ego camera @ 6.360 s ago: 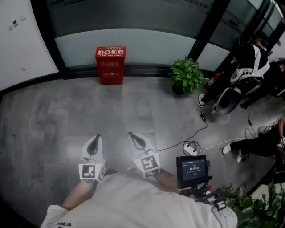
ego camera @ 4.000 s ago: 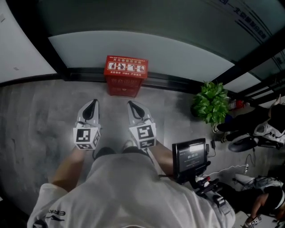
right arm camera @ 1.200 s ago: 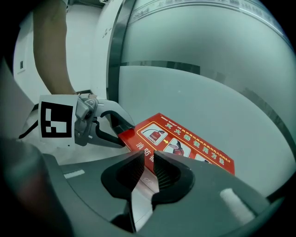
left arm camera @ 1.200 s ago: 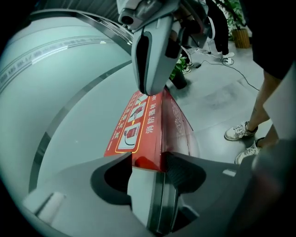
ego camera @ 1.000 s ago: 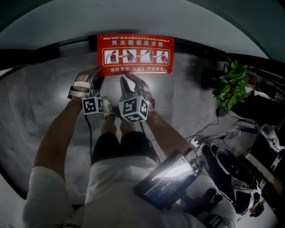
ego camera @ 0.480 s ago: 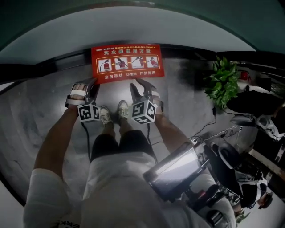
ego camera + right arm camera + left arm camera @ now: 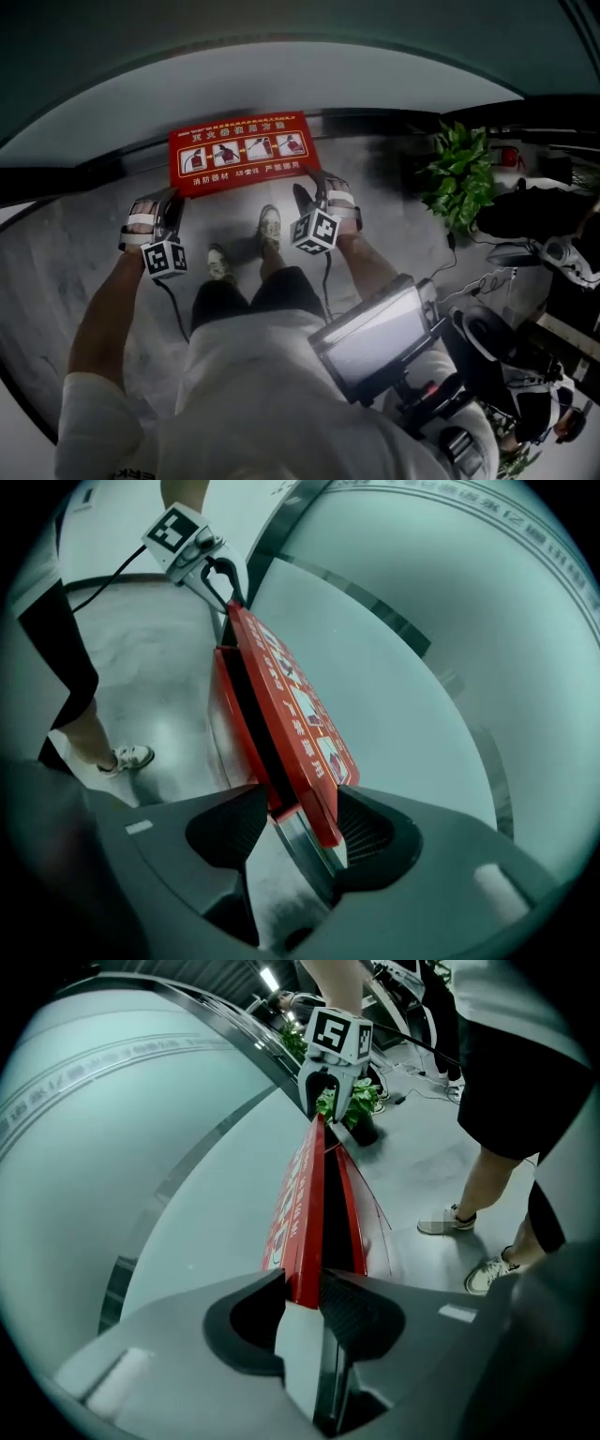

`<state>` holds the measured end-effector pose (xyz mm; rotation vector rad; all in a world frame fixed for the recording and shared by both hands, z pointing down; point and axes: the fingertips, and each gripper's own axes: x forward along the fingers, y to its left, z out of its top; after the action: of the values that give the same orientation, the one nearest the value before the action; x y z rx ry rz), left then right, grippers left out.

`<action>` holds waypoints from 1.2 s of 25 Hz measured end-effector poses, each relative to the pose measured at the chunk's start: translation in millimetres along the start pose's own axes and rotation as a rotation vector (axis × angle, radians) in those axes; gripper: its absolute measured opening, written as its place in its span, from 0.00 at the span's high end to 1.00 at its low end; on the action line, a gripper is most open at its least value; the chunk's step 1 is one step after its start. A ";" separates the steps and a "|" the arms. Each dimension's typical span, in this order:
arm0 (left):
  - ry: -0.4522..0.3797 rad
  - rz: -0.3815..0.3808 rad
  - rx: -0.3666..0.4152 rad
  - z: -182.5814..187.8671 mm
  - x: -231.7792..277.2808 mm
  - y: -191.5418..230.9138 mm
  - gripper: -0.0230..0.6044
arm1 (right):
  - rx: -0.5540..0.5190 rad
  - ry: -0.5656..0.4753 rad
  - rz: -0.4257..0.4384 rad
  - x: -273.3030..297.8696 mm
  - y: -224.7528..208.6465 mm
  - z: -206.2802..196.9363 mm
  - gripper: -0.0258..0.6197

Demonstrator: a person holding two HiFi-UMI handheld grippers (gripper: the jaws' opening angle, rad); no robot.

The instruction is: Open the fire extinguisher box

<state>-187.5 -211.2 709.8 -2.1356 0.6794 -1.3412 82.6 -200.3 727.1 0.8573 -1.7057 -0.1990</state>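
The red fire extinguisher box stands on the floor against the curved glass wall, its lid (image 7: 242, 152) printed with instruction pictures. In both gripper views a dark gap shows between the lid (image 7: 302, 1213) and the box body (image 7: 354, 1218). My left gripper (image 7: 172, 199) is at the lid's left end; its jaws are closing and the pads (image 7: 345, 1309) press on the lid's edge. My right gripper (image 7: 314, 185) is at the right end, its jaws opening wide around the lid's end (image 7: 305, 724) and the box corner. Each gripper shows in the other's view, at the far end of the lid.
A potted plant (image 7: 459, 173) stands to the right of the box. The person's shoes (image 7: 269, 225) are just in front of it. A screen on a rig (image 7: 375, 337) hangs at the person's chest. Cables and seated people (image 7: 544, 220) are on the right.
The grippers have spread apart from the lid's front edge to its two ends. The left jaws have narrowed onto the lid edge and the right jaws have widened.
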 end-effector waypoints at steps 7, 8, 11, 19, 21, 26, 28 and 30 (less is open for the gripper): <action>0.067 -0.012 -0.009 -1.6 5.8 -2.4 0.78 | -0.136 0.019 -0.055 12.3 -27.5 -33.4 0.64; 0.075 -0.010 -0.018 -1.5 6.2 -3.2 0.78 | -0.144 0.010 -0.056 12.4 -29.8 -34.0 0.66; 0.096 0.001 -0.054 -0.5 5.2 -2.5 0.78 | -0.189 -0.033 -0.063 8.3 -31.5 -31.1 0.75; 0.126 0.034 -0.083 0.0 -1.6 19.8 0.79 | -0.204 -0.089 -0.079 1.3 -48.4 -17.8 0.79; 0.136 0.053 -0.090 3.0 -2.8 33.2 0.80 | -0.207 -0.114 -0.086 -0.5 -60.7 -10.5 0.80; 0.165 0.101 -0.129 9.6 3.7 65.0 0.80 | -0.207 -0.138 -0.097 2.0 -90.4 -1.9 0.80; 0.187 0.112 -0.136 8.8 5.4 77.1 0.80 | -0.206 -0.155 -0.107 4.0 -102.3 4.8 0.80; 0.205 0.129 -0.150 8.3 7.6 90.8 0.80 | -0.201 -0.173 -0.118 5.9 -114.1 11.1 0.80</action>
<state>-189.5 -281.7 651.6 -2.0444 1.0111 -1.4917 121.9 -289.2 666.0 0.8095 -1.7606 -0.5290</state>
